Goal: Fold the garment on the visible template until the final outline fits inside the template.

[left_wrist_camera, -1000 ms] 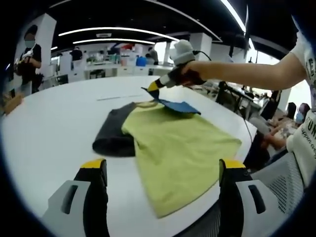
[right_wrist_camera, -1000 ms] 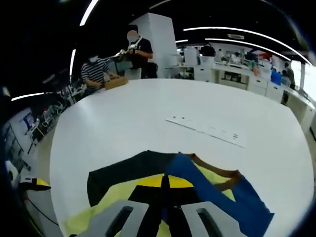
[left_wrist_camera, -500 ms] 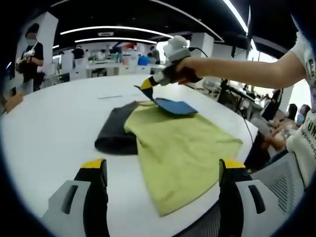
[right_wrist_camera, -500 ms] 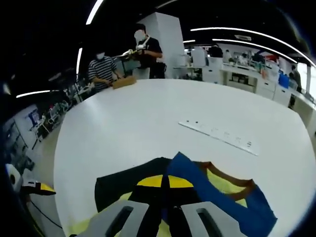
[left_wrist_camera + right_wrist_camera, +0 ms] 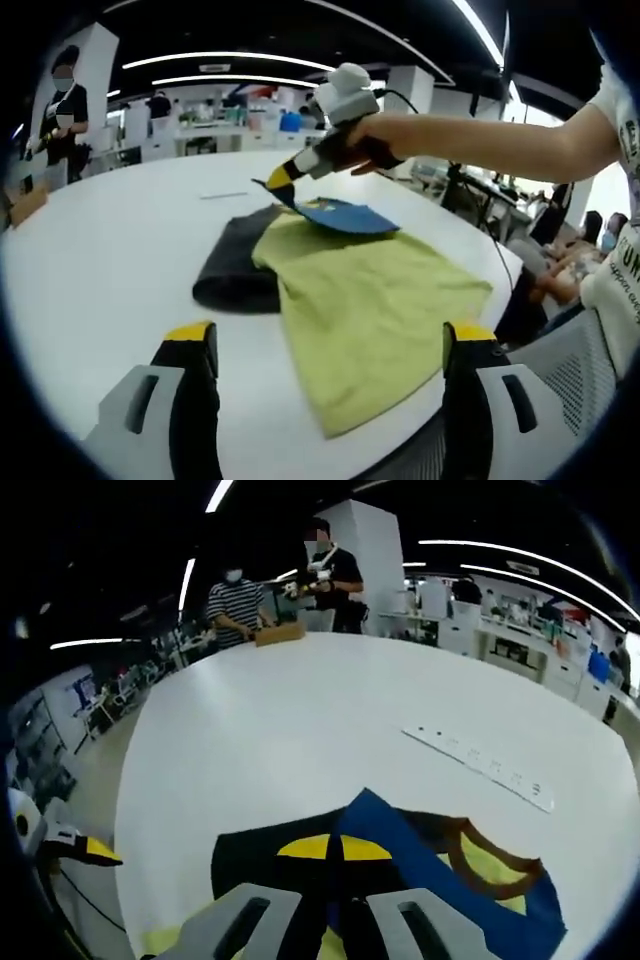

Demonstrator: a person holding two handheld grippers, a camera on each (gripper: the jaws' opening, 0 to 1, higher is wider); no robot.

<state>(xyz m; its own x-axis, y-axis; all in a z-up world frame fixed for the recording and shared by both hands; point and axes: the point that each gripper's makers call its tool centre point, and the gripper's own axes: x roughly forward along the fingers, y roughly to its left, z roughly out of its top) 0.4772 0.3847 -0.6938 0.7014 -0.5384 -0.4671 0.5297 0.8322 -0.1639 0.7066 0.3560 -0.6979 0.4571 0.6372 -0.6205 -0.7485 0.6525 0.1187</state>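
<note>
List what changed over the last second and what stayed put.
The right tongs, shut on the blue sleeve, carried it up and leftward in the left gripper view, over the yellow-green garment. Unchanged: the left tongs stay open and back, and the garment body and dark template lie as before.

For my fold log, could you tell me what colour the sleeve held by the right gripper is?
Blue: the sleeve, pinched by the right gripper, shows best in the left gripper view.
</note>
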